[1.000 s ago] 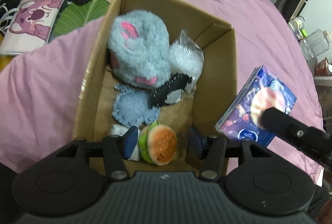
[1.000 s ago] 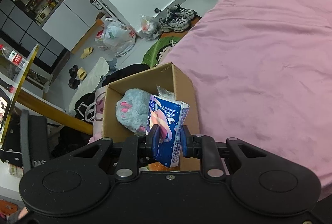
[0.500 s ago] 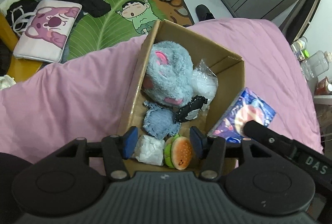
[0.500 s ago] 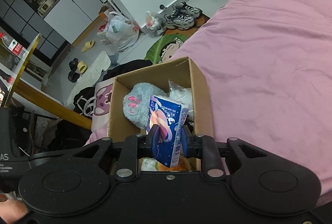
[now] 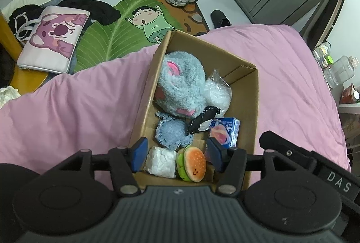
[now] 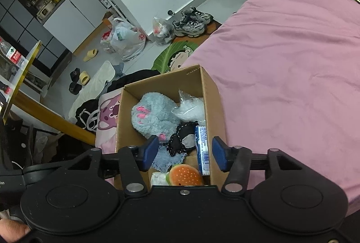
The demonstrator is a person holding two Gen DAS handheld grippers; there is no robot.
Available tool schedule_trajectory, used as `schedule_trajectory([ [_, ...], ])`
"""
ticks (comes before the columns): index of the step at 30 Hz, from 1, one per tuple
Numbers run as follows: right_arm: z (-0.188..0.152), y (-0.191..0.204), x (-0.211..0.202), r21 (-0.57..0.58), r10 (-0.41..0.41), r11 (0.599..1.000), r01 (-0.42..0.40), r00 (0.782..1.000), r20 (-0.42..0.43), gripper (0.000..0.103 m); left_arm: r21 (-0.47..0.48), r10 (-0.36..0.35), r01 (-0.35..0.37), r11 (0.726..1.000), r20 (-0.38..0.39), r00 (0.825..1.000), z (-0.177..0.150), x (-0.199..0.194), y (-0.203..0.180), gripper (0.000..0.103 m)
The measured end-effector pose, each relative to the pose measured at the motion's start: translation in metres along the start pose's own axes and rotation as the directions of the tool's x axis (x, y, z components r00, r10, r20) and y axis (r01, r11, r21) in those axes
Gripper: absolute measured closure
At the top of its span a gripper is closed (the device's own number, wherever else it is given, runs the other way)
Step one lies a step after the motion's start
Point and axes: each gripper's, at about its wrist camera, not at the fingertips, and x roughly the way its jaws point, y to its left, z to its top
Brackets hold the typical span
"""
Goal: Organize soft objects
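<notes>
A cardboard box [image 5: 246, 108] sits on a pink bedspread [image 5: 78, 103], near the bed's far edge. Inside, a fluffy blue-grey plush [image 5: 180, 85] fills the far end, with a clear plastic bag [image 5: 217, 91] to its right. In the middle lie a blue fuzzy cloth [image 5: 172, 132] and a small black item [image 5: 202, 119]. A white packet [image 5: 160, 160] and a burger plush [image 5: 192, 163] sit at the near end.

The blue tissue pack [image 6: 202, 150] now rests inside the box against its right wall, perhaps standing on edge. The right gripper [image 6: 184, 151] hovers above it; its jaws have just been opening and hold nothing. The left gripper [image 5: 177, 151], over the box's near end, has also just been opening and is empty.
</notes>
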Motion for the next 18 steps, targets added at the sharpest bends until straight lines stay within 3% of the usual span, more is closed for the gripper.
schedule_trajectory([
  [6,-0.005,-0.001,-0.002,0.005,0.000,1.000,0.000,1.000,-0.006,0.038,0.017,0.009,-0.009,1.000,0.023,1.000,-0.003,-0.011,-0.004,0.028],
  [18,-0.008,-0.009,-0.026,0.026,-0.003,1.000,0.002,0.999,0.040,0.019,0.049,0.039,-0.043,0.998,0.085,0.996,-0.009,-0.036,-0.012,0.018],
])
